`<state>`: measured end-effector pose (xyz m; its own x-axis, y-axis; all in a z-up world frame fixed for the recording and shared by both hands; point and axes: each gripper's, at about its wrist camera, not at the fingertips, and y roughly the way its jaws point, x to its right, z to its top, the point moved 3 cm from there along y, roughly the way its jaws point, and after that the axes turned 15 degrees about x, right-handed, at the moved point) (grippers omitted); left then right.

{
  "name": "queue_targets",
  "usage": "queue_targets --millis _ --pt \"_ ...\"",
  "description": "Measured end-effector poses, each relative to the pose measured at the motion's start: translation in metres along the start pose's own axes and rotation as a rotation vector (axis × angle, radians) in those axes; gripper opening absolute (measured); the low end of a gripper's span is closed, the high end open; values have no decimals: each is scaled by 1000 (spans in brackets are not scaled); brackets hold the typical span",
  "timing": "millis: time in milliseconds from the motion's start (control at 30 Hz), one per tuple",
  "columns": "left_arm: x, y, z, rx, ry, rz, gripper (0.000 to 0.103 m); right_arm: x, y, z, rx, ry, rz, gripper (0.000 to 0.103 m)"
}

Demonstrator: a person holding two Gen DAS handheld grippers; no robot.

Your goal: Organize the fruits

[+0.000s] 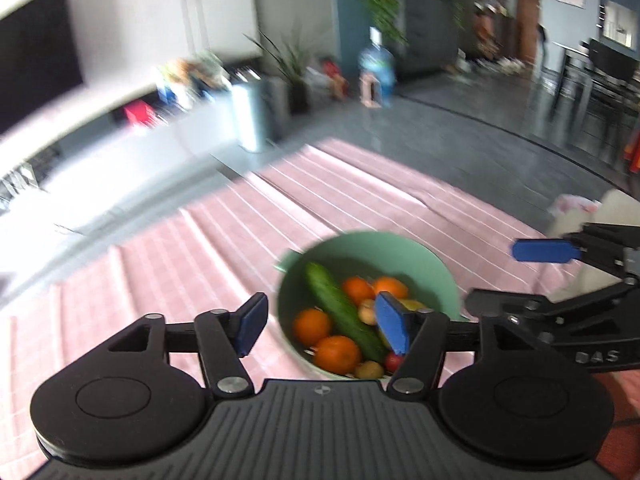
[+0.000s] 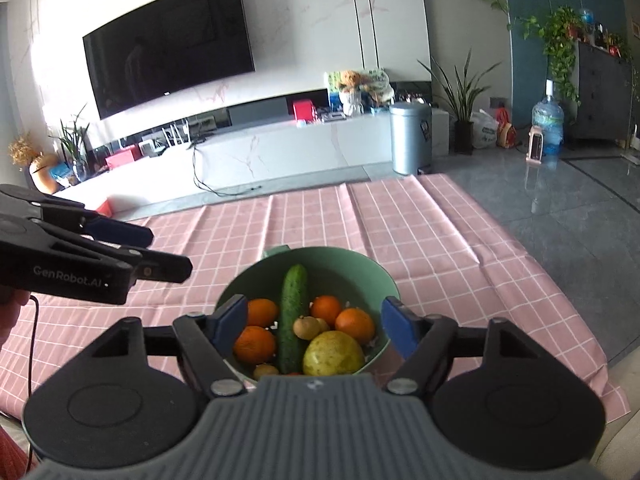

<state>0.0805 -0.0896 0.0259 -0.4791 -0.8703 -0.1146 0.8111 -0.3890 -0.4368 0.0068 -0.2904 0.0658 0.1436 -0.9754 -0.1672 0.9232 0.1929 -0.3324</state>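
The right gripper (image 2: 314, 330) has its 2 blue pads wide apart and nothing is between them; it hangs over the near rim of the bowl (image 2: 352, 266). The left gripper (image 1: 322, 326) is also spread, with nothing between its pads, above the near left side of the bowl. No earlier view is given, so I tell only this state.

The green bowl stands on the pink checked cloth (image 2: 440, 240). In it lies 1 cucumber (image 2: 292, 312) along the middle, its tip pointing to the far rim. 4 oranges (image 2: 255, 345) lie around it, 2 on each side. A yellow-green fruit (image 2: 333, 354) sits at the near right, and small tan fruits (image 2: 307, 327) lie beside the cucumber. In the left view a small red fruit (image 1: 394, 361) shows at the near rim.

The left gripper carries the writing "GenRobot.AI" in the right view. Behind the table stand a grey bin (image 2: 410, 138) and a dark TV (image 2: 168, 44) on the wall.
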Motion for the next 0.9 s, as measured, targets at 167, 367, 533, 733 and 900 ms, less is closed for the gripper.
queue_targets --millis 167,367,533,733,900 --pt "11 -24 -6 64 33 79 87 -9 -23 -3 23 19 26 85" --pt "19 -32 -27 97 28 111 88 -12 -32 -20 10 66 21 89" --pt "23 -29 -46 81 27 114 88 -12 -35 -36 26 70 -6 89" --pt "15 -29 -68 51 -70 145 88 -18 -32 -55 40 -2 -27 89" --pt "7 -22 -86 -4 -106 178 88 -19 -23 -63 22 -12 -27 89"
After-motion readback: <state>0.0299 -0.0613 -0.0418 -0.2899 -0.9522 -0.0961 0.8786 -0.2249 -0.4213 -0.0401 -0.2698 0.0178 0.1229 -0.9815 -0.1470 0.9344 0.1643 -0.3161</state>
